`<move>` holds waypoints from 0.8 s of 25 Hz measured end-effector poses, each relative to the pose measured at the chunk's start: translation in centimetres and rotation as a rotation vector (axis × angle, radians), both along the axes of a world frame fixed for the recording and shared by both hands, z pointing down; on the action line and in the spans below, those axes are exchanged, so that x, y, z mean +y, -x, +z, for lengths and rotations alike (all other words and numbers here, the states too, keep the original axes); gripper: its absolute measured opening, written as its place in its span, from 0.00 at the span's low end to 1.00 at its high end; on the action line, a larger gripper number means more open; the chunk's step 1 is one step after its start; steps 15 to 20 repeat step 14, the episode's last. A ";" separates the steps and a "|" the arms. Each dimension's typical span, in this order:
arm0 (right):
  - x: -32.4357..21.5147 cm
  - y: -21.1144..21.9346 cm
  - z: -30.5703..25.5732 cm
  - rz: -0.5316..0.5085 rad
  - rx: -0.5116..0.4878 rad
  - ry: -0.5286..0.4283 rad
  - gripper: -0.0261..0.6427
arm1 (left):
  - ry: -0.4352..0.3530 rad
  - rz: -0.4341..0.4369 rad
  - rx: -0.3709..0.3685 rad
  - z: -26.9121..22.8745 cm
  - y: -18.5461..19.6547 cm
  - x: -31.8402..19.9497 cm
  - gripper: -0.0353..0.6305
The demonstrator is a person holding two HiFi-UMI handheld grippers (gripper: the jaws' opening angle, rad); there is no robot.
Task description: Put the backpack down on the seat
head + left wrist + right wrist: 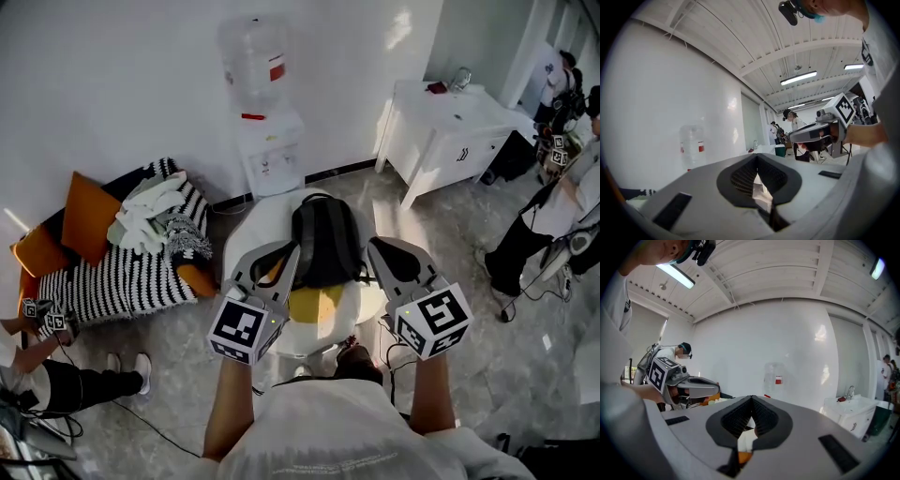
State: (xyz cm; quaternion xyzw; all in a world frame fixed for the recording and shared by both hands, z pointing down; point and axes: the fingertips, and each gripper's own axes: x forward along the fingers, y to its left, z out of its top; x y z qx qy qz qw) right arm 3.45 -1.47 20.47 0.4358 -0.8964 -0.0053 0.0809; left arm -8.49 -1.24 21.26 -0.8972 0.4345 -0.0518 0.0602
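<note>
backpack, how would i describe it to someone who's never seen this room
Start at the water dispenser against the white wall; right in front of it stands a round white seat with a yellow cushion. The backpack rests on that seat, above the cushion in the head view. It is the only black thing on the pale seat.

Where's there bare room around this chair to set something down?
The floor between the white seat and the cabinet is bare, and so is the front edge of the striped sofa. On the seat only the yellow cushion in front of the backpack is free. The sofa's back is crowded with clothes and orange cushions.
</note>
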 end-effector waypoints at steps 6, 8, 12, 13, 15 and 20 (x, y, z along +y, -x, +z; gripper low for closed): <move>-0.4 -0.4 0.7 0.006 0.007 0.019 0.04 | 0.015 0.010 -0.002 0.5 -0.5 -0.4 0.04; -0.5 -0.5 1.0 0.007 0.010 0.026 0.04 | 0.018 0.010 -0.003 0.6 -0.6 -0.5 0.04; -0.6 -0.6 1.3 0.003 0.013 0.034 0.04 | 0.026 0.007 0.001 0.8 -0.7 -0.7 0.04; -0.7 -0.6 1.4 0.002 0.015 0.036 0.04 | 0.027 0.006 0.001 0.9 -0.6 -0.7 0.04; -0.7 -0.6 1.4 0.002 0.017 0.037 0.04 | 0.029 0.005 0.001 1.0 -0.6 -0.8 0.04; -0.7 -0.6 1.4 0.002 0.017 0.037 0.04 | 0.029 0.005 0.001 1.0 -0.6 -0.8 0.04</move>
